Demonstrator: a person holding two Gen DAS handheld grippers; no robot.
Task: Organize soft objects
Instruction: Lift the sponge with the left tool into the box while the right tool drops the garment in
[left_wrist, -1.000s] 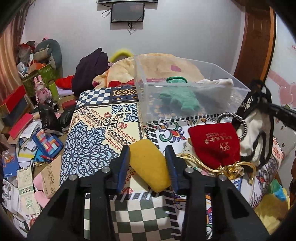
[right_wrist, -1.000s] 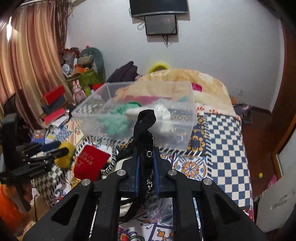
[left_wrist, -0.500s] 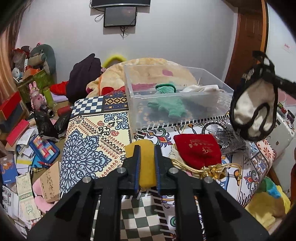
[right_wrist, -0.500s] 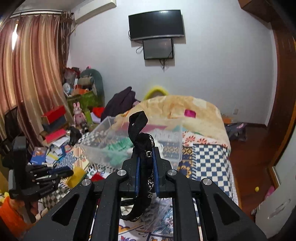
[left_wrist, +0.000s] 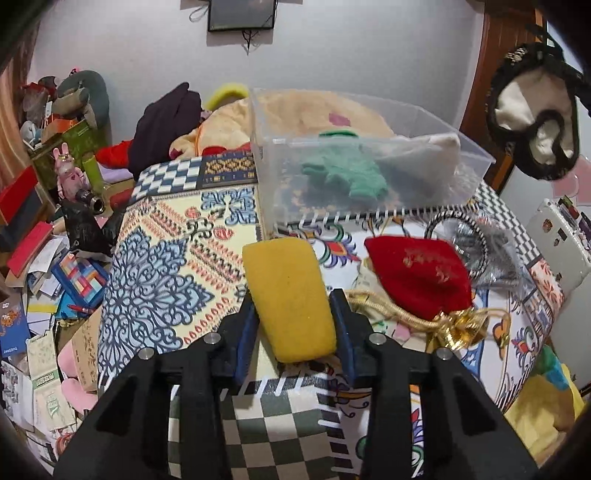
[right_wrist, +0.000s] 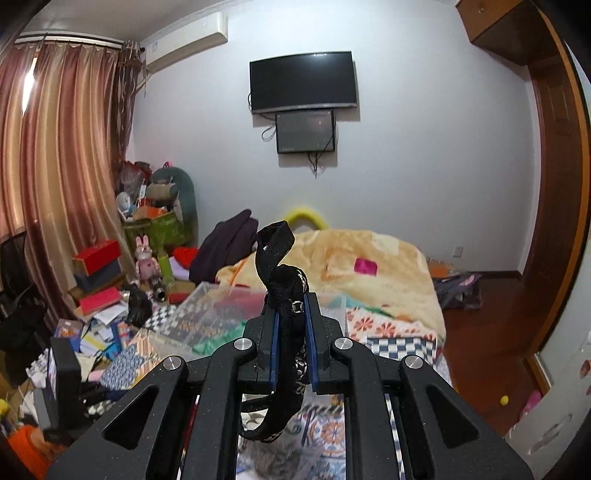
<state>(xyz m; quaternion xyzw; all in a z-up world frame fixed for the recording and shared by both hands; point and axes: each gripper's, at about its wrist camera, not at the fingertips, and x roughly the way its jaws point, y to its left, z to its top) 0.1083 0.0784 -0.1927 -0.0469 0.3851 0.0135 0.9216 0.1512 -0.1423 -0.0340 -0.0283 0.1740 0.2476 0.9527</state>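
Note:
A yellow sponge (left_wrist: 290, 295) lies on the patterned bedspread between the open jaws of my left gripper (left_wrist: 293, 325); whether the pads touch it I cannot tell. A red velvet pouch (left_wrist: 419, 275) with gold cord lies to its right. A clear plastic bin (left_wrist: 354, 162) behind holds a green soft item (left_wrist: 347, 177) and white cloth. My right gripper (right_wrist: 291, 332) is shut on the black strap (right_wrist: 277, 258) of a cream and black bag, which hangs high at the right in the left wrist view (left_wrist: 535, 110), above the bin (right_wrist: 236, 317).
A silver mesh pouch with a striped ring (left_wrist: 480, 243) lies right of the red pouch. Books, boxes and toys (left_wrist: 44, 236) crowd the floor at the left. A beige blanket (right_wrist: 354, 266) covers the far bed. A white cabinet (left_wrist: 557, 243) stands at the right.
My left gripper's jaws have opened from their squeeze on the yellow sponge, which now lies wider between them. My right gripper has lifted the bag higher.

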